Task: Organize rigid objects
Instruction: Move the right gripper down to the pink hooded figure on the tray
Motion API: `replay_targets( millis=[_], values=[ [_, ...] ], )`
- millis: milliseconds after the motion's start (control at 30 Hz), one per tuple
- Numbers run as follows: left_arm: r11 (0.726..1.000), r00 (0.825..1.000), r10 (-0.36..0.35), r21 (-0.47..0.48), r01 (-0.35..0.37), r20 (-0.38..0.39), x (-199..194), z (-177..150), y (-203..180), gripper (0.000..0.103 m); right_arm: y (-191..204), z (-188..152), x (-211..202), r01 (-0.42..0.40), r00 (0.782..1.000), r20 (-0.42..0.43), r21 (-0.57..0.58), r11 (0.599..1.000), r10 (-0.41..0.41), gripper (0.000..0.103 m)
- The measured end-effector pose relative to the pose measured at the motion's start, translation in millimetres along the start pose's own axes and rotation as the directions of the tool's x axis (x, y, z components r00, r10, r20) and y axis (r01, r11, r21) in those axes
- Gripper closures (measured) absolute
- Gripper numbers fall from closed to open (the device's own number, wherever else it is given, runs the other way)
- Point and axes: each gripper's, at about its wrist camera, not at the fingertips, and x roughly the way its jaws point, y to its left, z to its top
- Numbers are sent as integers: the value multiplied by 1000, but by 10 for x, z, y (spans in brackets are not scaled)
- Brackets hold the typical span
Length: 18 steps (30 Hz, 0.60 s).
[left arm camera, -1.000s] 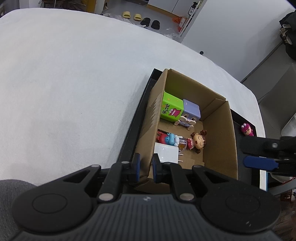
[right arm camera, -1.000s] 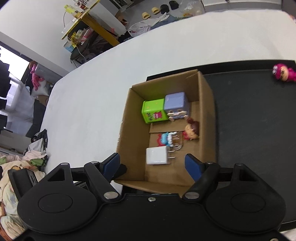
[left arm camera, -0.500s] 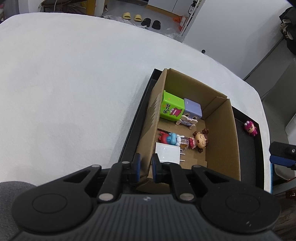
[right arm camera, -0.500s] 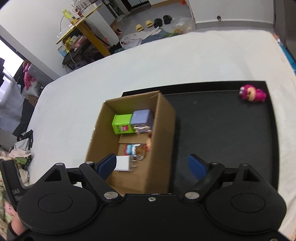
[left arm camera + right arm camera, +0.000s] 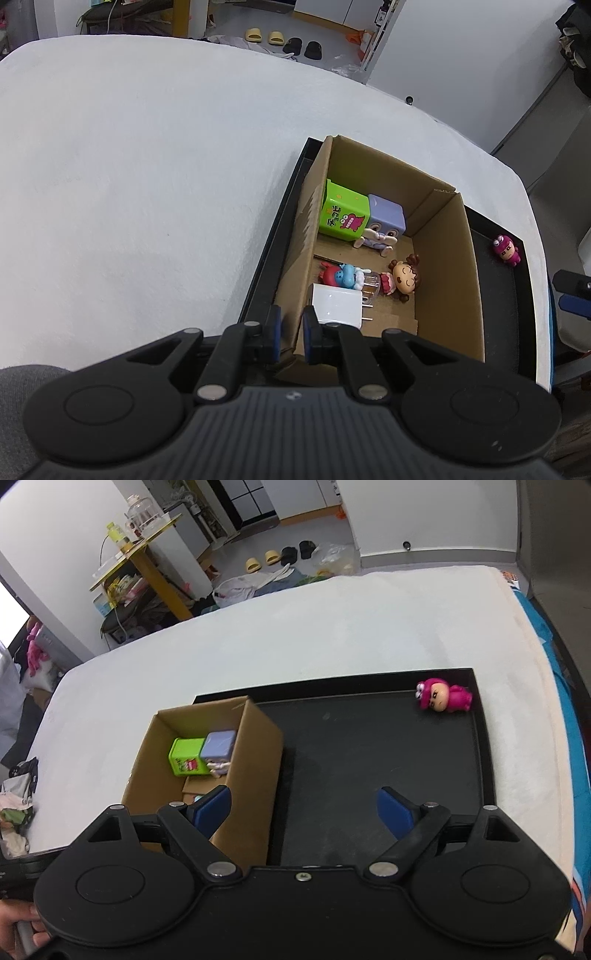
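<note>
A cardboard box (image 5: 447, 280) stands at the left end of a black tray (image 5: 369, 757). Inside it are a green tin (image 5: 343, 218), a purple cube (image 5: 386, 218), a white charger (image 5: 336, 306), a girl figure (image 5: 404, 277) and a red-and-blue figure (image 5: 338, 275). My left gripper (image 5: 291, 332) is shut on the box's near left wall, one pad on each side. My right gripper (image 5: 304, 805) stands wide open above the tray beside the box, holding nothing. A pink figure (image 5: 443, 698) lies in the tray's far right corner, well ahead of the right gripper.
The tray rests on a white table (image 5: 147, 184) whose right edge runs close to the tray. The tray floor between box and pink figure is bare. Beyond the table are slippers (image 5: 262, 559) on the floor and a cluttered yellow shelf (image 5: 140, 565).
The right gripper has slid from above the box to the right, over the tray floor, and its jaws have widened. The left gripper has kept its grip on the box wall.
</note>
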Motion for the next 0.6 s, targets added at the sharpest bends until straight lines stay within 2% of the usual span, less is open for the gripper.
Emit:
replay_targets(
  millis=[200, 600],
  values=[
    [1000, 1000, 7, 8, -7, 1, -14, 7, -4, 93, -147, 35, 0, 7, 1000, 21, -2, 1000, -7, 17],
    [1000, 1000, 11, 16, -11, -1, -15, 8, -23, 94, -571, 127, 26, 62, 998, 10, 19, 998, -63, 17]
  ],
)
